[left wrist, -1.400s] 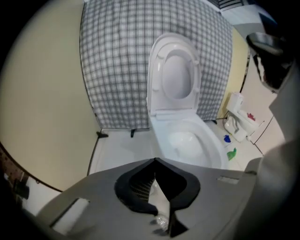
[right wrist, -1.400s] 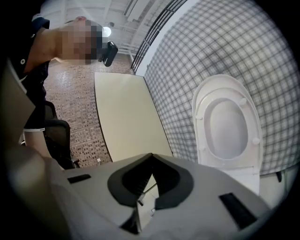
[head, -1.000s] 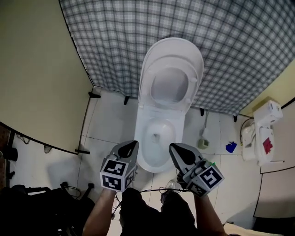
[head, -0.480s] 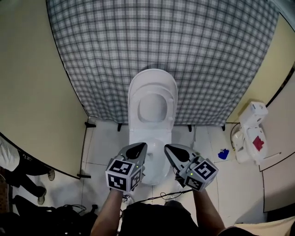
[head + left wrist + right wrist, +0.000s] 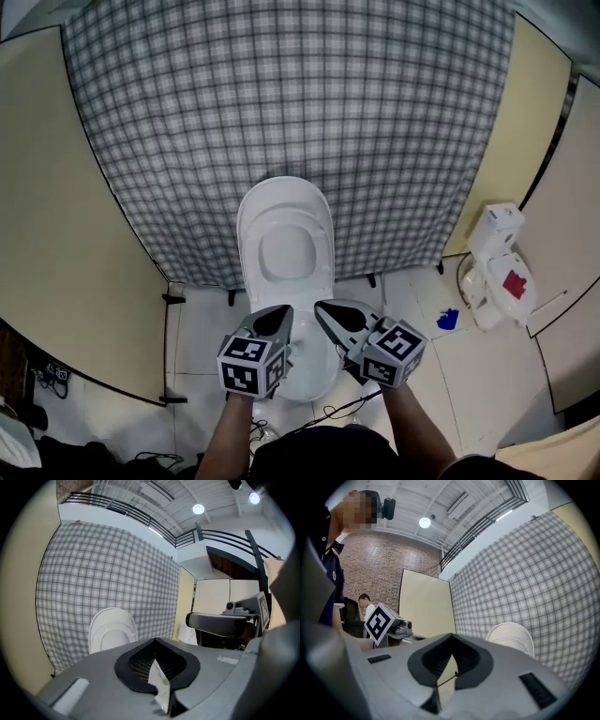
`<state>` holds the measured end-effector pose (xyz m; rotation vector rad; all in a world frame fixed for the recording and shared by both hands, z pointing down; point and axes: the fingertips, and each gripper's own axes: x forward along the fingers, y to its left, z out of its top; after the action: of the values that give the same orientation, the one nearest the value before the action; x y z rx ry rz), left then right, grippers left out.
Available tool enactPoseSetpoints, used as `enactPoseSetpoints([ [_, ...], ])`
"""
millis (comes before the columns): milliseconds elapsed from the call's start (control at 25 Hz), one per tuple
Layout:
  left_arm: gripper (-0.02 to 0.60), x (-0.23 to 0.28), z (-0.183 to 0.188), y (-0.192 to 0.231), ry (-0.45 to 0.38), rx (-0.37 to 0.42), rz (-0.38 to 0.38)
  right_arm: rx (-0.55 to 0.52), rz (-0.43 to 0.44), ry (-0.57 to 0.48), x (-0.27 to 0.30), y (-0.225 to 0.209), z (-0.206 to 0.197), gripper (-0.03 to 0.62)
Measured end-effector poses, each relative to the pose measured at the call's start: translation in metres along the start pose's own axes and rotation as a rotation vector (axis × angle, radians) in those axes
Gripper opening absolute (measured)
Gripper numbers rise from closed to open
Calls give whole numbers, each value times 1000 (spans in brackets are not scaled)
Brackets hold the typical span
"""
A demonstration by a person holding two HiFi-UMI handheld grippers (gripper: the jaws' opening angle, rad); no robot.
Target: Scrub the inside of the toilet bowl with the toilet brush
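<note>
The white toilet (image 5: 284,246) stands against a checked curtain with its lid and seat raised; its bowl rim (image 5: 305,380) shows between and below my grippers. My left gripper (image 5: 273,321) and right gripper (image 5: 335,315) hover side by side over the bowl's front, both shut with nothing in them. In the left gripper view the jaws (image 5: 154,654) meet, and the raised lid (image 5: 111,631) lies ahead. Closed jaws (image 5: 451,649) also show in the right gripper view, with the lid (image 5: 513,639) to the right. I cannot pick out a toilet brush with certainty.
A white container with a red patch (image 5: 497,267) sits on the floor at the right, a small blue object (image 5: 447,320) beside it. Beige partition panels (image 5: 66,281) close in both sides. Cables (image 5: 342,409) lie on the tiles near my feet. A person (image 5: 328,573) stands at the left in the right gripper view.
Both grippers have risen and now sit in front of the bowl. The head view has tilted up, showing more curtain and less floor.
</note>
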<state>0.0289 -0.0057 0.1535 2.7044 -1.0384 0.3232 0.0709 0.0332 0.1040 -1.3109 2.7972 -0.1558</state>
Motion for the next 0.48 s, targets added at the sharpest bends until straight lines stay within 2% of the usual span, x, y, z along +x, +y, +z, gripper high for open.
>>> enactPoseSetpoints([
  [480,2,7,29,-8,-53,22,1,-12,11,20,3,-14,9,0],
])
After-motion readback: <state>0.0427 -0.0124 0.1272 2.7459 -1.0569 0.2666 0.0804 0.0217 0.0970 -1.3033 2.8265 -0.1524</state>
